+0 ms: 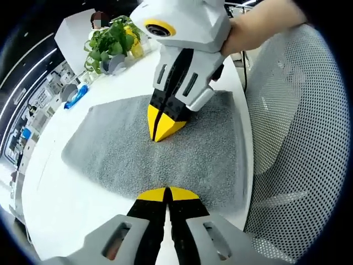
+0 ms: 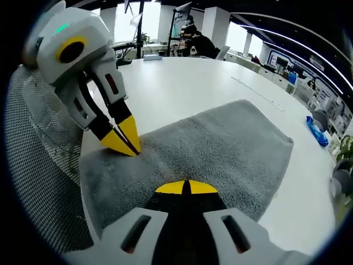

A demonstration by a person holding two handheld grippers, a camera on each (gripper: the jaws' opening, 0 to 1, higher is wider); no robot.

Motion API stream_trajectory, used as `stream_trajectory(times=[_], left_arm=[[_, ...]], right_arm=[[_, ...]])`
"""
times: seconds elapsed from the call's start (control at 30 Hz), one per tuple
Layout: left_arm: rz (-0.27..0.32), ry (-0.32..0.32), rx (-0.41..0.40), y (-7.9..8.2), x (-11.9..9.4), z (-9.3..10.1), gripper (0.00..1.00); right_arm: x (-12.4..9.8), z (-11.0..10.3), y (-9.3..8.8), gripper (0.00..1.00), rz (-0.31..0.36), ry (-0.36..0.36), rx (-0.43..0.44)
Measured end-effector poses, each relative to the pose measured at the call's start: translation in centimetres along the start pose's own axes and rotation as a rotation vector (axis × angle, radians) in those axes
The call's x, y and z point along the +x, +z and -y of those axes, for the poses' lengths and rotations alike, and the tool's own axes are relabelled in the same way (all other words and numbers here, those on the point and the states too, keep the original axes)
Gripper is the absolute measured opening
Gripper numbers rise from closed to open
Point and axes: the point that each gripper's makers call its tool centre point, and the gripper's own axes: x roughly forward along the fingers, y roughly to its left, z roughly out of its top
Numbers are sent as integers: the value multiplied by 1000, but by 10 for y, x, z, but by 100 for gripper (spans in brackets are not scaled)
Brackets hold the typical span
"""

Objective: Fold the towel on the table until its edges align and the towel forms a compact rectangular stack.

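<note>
A grey towel (image 1: 127, 152) lies flat on the white table (image 1: 71, 204), as a rough rectangle with its right edge along the table's rim. My left gripper (image 1: 167, 194) is shut, and its yellow tips rest at the towel's near edge. My right gripper (image 1: 161, 130) comes down from above with its jaws shut and its tip pressed on the middle of the towel; a hand (image 1: 259, 25) holds it. In the right gripper view, my right gripper (image 2: 185, 187) sits shut over the towel (image 2: 226, 146). There the left gripper (image 2: 124, 143) touches the towel's left edge.
A potted green plant (image 1: 113, 41) and a blue object (image 1: 76, 96) stand on the table beyond the towel. A white mesh chair (image 1: 298, 138) is close against the table edge. Seated people (image 2: 196, 38) and desks are far behind the bare tabletop (image 2: 182, 83).
</note>
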Motion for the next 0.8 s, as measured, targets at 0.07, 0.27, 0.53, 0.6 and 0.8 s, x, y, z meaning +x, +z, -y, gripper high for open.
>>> stream_trajectory(times=[0.07,0.27,0.53,0.6,0.8], left_arm=[[-9,1,-134,-5,-8,-6,8],[-21,-20,-351,-18,-20,-6,20],[-4,-117,-486,-10,-20,10,23],[-22,-150,-533,-14,-20,15,22],[-63,-200,-564,-20,-17,27,22]], right_arm=[[1,0,1,0,9,-10,11],[1,0,1,0,15,-33,-28],[1,-2,2,0,29,-65,-70],[1,-3,2,0,42,-81,-119],[1,-3,3,0,28,-85,-136]])
